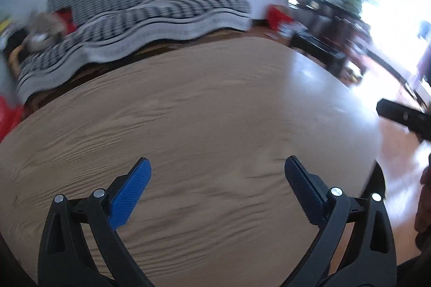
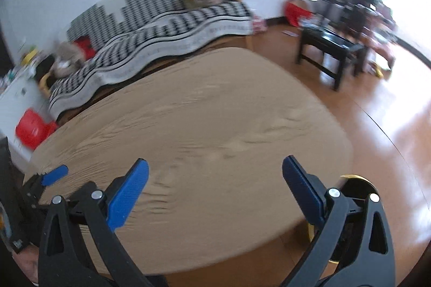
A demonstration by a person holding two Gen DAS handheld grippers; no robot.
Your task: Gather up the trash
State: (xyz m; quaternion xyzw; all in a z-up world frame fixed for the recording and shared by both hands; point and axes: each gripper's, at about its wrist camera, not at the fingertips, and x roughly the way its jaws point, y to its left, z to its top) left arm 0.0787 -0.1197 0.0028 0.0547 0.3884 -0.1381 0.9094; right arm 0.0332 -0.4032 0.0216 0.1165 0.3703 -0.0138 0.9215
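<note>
Left gripper wide open, holds nothing. Right gripper same. Wooden table fills middle; no trash seen. Black-and-gold bin lower right. Look around slowly first.

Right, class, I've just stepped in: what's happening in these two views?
A person holds a two-finger gripper in each hand above a wooden table. The left gripper and the right gripper are both open and hold nothing. No trash shows on the tabletop in either view. By the table's near right corner, behind the right gripper's finger, sits a dark round container with a yellow rim, possibly a bin. Both pictures are blurred. A sofa under a black-and-white cover stands behind.
</note>
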